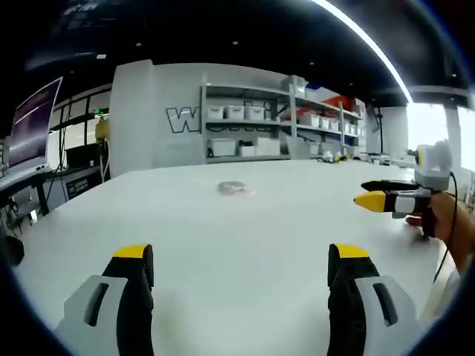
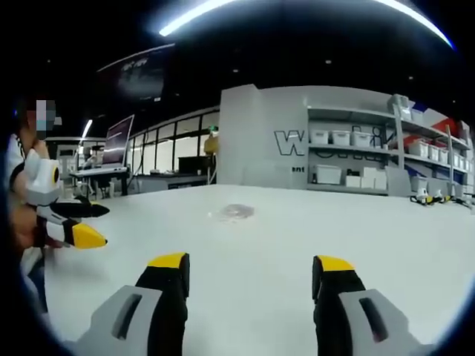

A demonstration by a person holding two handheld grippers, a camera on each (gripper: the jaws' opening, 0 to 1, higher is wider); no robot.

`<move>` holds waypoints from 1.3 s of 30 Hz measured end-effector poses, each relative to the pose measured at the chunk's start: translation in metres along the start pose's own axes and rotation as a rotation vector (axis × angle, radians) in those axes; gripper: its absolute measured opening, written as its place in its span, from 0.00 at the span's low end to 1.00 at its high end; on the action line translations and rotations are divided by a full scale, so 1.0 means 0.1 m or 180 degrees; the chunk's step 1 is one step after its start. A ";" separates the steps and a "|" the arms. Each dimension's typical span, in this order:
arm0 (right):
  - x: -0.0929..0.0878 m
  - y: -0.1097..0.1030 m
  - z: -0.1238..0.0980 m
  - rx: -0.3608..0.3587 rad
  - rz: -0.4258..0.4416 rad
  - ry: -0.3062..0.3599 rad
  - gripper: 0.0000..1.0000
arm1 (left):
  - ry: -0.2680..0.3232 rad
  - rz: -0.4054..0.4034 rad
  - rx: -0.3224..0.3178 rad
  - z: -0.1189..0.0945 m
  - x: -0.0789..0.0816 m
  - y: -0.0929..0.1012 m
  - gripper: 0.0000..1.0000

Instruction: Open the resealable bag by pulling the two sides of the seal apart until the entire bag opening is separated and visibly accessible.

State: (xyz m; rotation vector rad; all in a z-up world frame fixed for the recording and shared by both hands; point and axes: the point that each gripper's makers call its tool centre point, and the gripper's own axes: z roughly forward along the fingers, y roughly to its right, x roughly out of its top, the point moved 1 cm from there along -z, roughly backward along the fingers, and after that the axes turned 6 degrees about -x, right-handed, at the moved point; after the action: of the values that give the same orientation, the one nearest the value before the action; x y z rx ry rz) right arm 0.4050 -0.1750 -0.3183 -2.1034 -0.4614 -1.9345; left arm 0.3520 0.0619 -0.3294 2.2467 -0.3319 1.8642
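A broad white table (image 1: 245, 245) stretches across the room, its near edge cut off below both views. Behind it stand grey shelves (image 1: 278, 122) stacked with white bins, and lettering on the wall behind them is partly hidden by the uprights. The left gripper (image 1: 241, 256) hovers low over the table, jaws spread wide and holding nothing; the right gripper (image 2: 251, 267) is likewise wide apart and empty. Far out on the tabletop, well apart from both, lies the resealable bag (image 1: 236, 188), small, clear and crumpled; I cannot make out its seal.
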 end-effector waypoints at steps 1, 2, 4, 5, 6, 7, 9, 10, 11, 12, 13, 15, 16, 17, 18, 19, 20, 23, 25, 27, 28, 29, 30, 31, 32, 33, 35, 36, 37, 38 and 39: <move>0.00 0.00 0.00 0.0000 0.0001 0.0000 0.67 | -0.0001 0.0000 -0.0001 0.00 0.00 0.00 0.97; 0.00 0.00 0.00 0.0003 -0.0001 0.0001 0.67 | -0.0002 -0.0001 -0.0001 0.00 0.00 0.00 0.97; 0.00 -0.01 0.00 0.0009 -0.0006 -0.0001 0.67 | -0.0002 0.0001 0.0000 0.00 0.00 0.00 0.97; 0.00 -0.01 0.00 0.0010 -0.0010 -0.0006 0.67 | 0.0003 -0.0002 0.0003 0.00 0.00 0.00 0.97; -0.01 -0.01 0.00 0.0014 -0.0006 -0.0012 0.66 | 0.0004 -0.0006 0.0002 0.00 0.00 0.00 0.97; -0.01 -0.01 0.00 0.0017 -0.0004 -0.0016 0.66 | 0.0004 -0.0008 0.0003 0.00 0.00 0.00 0.97; -0.01 -0.02 0.00 0.0028 0.0000 -0.0019 0.65 | 0.0006 -0.0008 0.0004 0.00 0.00 0.00 0.97; -0.01 -0.02 0.00 0.0028 -0.0001 -0.0022 0.65 | 0.0006 -0.0009 0.0002 0.00 0.00 0.00 0.97; -0.01 -0.02 0.00 0.0031 -0.0001 -0.0024 0.64 | 0.0004 -0.0004 0.0002 0.00 0.00 0.00 0.97; -0.01 -0.02 0.00 0.0038 -0.0002 -0.0026 0.64 | 0.0003 -0.0001 0.0003 0.00 0.00 0.00 0.97; -0.01 -0.02 0.00 0.0043 -0.0005 -0.0030 0.63 | 0.0002 -0.0004 0.0000 0.00 0.00 0.00 0.97; -0.01 -0.03 0.01 0.0051 -0.0008 -0.0035 0.62 | -0.0001 -0.0003 -0.0001 0.00 0.00 0.00 0.97; -0.01 -0.03 0.01 0.0056 -0.0008 -0.0035 0.61 | 0.0004 -0.0005 -0.0002 0.00 0.00 0.00 0.97; -0.01 -0.03 0.01 0.0067 -0.0007 -0.0037 0.61 | 0.0004 -0.0007 -0.0005 0.00 0.00 0.00 0.97; -0.01 -0.04 0.01 0.0074 -0.0012 -0.0039 0.60 | 0.0001 -0.0006 -0.0006 0.00 0.00 0.00 0.97; -0.01 -0.04 0.01 0.0082 -0.0017 -0.0041 0.59 | 0.0003 -0.0004 -0.0007 -0.01 0.00 0.00 0.97; -0.01 -0.05 0.01 0.0087 -0.0020 -0.0040 0.59 | 0.0004 -0.0006 -0.0007 -0.01 0.00 0.00 0.97; 0.00 -0.07 0.02 0.0117 -0.0028 -0.0024 0.57 | 0.0013 -0.0015 -0.0004 -0.01 0.00 0.00 0.97; 0.01 -0.08 0.02 0.0129 -0.0040 -0.0019 0.56 | 0.0021 -0.0025 -0.0004 -0.02 0.00 0.00 0.97; 0.02 -0.09 0.02 0.0137 -0.0041 -0.0012 0.56 | 0.0021 -0.0024 -0.0005 -0.02 0.00 0.00 0.97; 0.02 -0.09 0.02 0.0139 -0.0044 -0.0011 0.55 | 0.0019 -0.0022 -0.0006 -0.02 0.00 0.00 0.97; 0.01 -0.09 0.02 0.0143 -0.0046 -0.0012 0.55 | 0.0019 -0.0021 -0.0008 -0.02 0.00 0.00 0.97; 0.01 -0.09 0.02 0.0143 -0.0044 -0.0016 0.55 | 0.0017 -0.0020 -0.0011 -0.02 0.00 0.00 0.97; 0.01 -0.09 0.02 0.0144 -0.0044 -0.0018 0.55 | 0.0017 -0.0020 -0.0012 -0.02 0.00 0.00 0.97; 0.00 -0.09 0.02 0.0143 -0.0044 -0.0022 0.54 | 0.0018 -0.0019 -0.0011 -0.02 0.01 0.00 0.97; 0.00 -0.09 0.01 0.0141 -0.0043 -0.0026 0.54 | 0.0019 -0.0017 -0.0010 -0.02 0.01 0.00 0.97; 0.00 -0.09 0.01 0.0146 -0.0042 -0.0027 0.54 | 0.0018 -0.0019 -0.0012 -0.02 0.01 0.01 0.96; 0.00 -0.09 0.01 0.0149 -0.0043 -0.0025 0.54 | 0.0017 -0.0018 -0.0013 -0.02 0.01 0.01 0.96; 0.00 -0.09 0.01 0.0150 -0.0043 -0.0024 0.54 | 0.0015 -0.0013 -0.0011 -0.02 0.01 0.01 0.96; 0.00 -0.10 0.01 0.0154 -0.0042 -0.0026 0.54 | 0.0014 -0.0011 -0.0013 -0.02 0.01 0.01 0.96; 0.00 -0.10 0.01 0.0157 -0.0048 -0.0026 0.53 | 0.0011 -0.0013 -0.0015 -0.02 0.00 0.01 0.96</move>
State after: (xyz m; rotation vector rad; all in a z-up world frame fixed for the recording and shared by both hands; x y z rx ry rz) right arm 0.4022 -0.1654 -0.3191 -2.0838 -0.5226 -1.9037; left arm 0.3501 0.0613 -0.3286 2.2393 -0.3303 1.8630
